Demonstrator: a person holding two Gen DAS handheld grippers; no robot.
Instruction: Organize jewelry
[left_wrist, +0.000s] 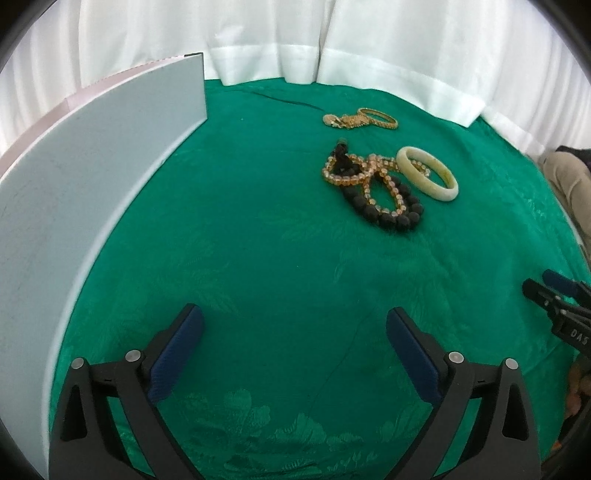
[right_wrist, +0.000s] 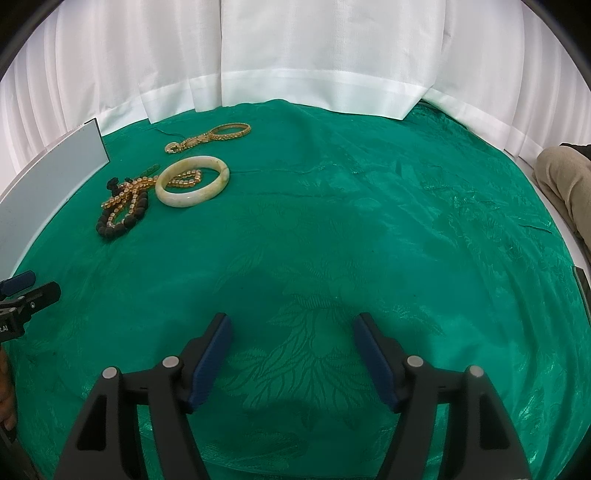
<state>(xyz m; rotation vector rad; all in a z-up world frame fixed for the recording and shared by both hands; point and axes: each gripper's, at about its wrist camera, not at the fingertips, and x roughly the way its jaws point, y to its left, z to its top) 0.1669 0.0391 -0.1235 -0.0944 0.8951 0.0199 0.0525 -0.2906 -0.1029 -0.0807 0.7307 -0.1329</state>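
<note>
Jewelry lies in a loose pile on the green cloth. A pale jade bangle rests on an amber bead string, which tangles with a black bead bracelet. A gold chain with a gold bangle lies farther back. My left gripper is open and empty, well short of the pile. My right gripper is open and empty, with the pile far to its upper left. Each gripper's tip shows at the edge of the other's view.
A pale grey box wall stands along the left side of the cloth. White curtains hang behind the table. A person's leg in tan trousers is at the right edge.
</note>
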